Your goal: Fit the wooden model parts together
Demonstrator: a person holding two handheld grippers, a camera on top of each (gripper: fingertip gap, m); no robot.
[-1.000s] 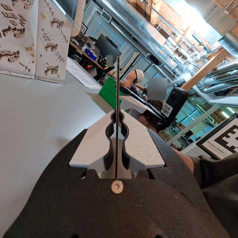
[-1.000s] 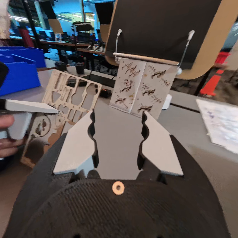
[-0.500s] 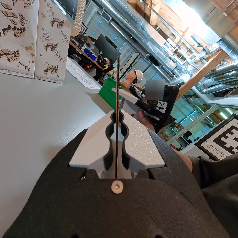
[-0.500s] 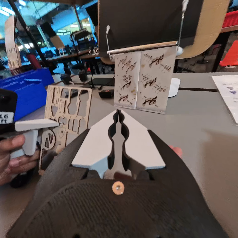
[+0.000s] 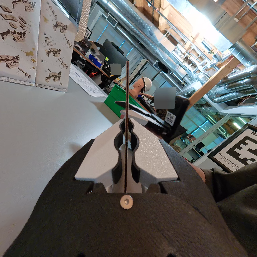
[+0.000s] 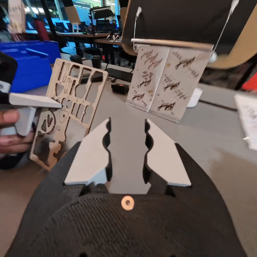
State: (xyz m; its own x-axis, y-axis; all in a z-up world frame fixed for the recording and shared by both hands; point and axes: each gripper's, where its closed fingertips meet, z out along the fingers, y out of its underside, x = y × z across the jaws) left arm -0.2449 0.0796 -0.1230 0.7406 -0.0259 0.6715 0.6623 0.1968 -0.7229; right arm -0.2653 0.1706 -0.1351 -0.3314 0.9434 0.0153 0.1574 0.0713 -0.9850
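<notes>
Grey table (image 6: 194, 146) first: the plywood parts sheet (image 6: 77, 97) stands upright over its left side, clamped edge-on in the left tool (image 5: 126, 121). The right tool (image 6: 127, 122), fingers apart and empty, sits just right of it, so it's nearest.

Grey table (image 6: 194, 139) (instruction sheet (image 6: 164, 84) standing).

A thin, pale plywood parts sheet (image 6: 72, 109) stands near upright above the grey desk (image 6: 194, 139), tilted slightly. Many laser-cut openings are already empty; a round piece and several small parts remain in it. From the left wrist view the sheet (image 5: 126, 125) shows edge-on, a dark line pinched between the fingers (image 5: 150, 150).
</notes>
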